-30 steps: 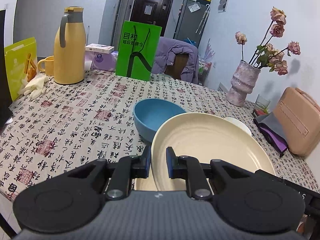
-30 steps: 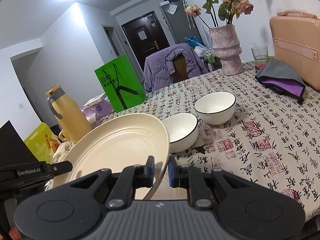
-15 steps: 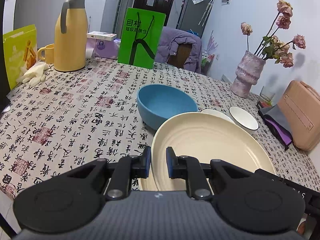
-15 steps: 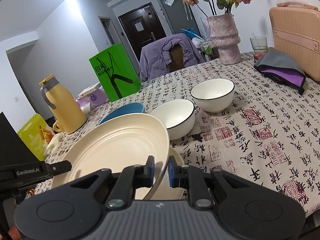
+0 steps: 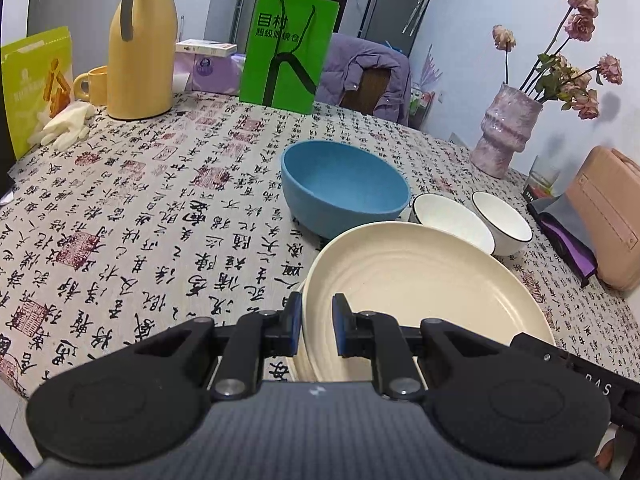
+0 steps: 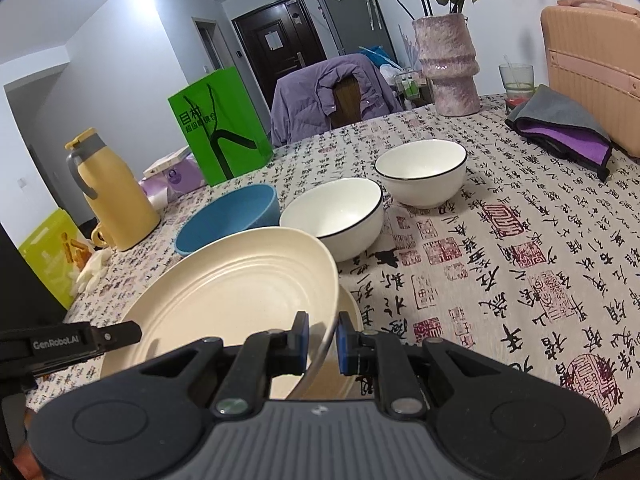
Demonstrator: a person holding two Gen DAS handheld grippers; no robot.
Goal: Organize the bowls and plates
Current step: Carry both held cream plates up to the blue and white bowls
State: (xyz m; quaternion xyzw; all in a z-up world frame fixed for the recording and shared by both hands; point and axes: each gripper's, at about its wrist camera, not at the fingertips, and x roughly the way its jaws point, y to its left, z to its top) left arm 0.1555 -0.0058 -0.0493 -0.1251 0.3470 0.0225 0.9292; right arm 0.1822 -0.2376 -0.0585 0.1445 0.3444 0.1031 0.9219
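Observation:
A cream plate (image 5: 424,292) (image 6: 236,292) is held by its rim on both sides. My left gripper (image 5: 316,322) is shut on its left rim and my right gripper (image 6: 322,338) is shut on its right rim. It hovers just above a second cream plate (image 6: 348,316) lying on the table. A blue bowl (image 5: 344,186) (image 6: 230,216) stands just beyond. Two white bowls with black rims (image 5: 452,218) (image 5: 502,222) stand to its right; they also show in the right wrist view (image 6: 334,216) (image 6: 422,170).
A yellow thermos (image 5: 140,44), yellow mug (image 5: 92,84), green bag (image 5: 288,52) and white gloves (image 5: 64,126) stand at the far left. A pink vase (image 5: 506,136), glass (image 6: 516,80), folded cloth (image 6: 564,130) and pink case (image 6: 596,72) line the right side.
Both grippers have lowered the cream plate toward the table. The blue bowl and both white bowls have come into fuller view beyond it.

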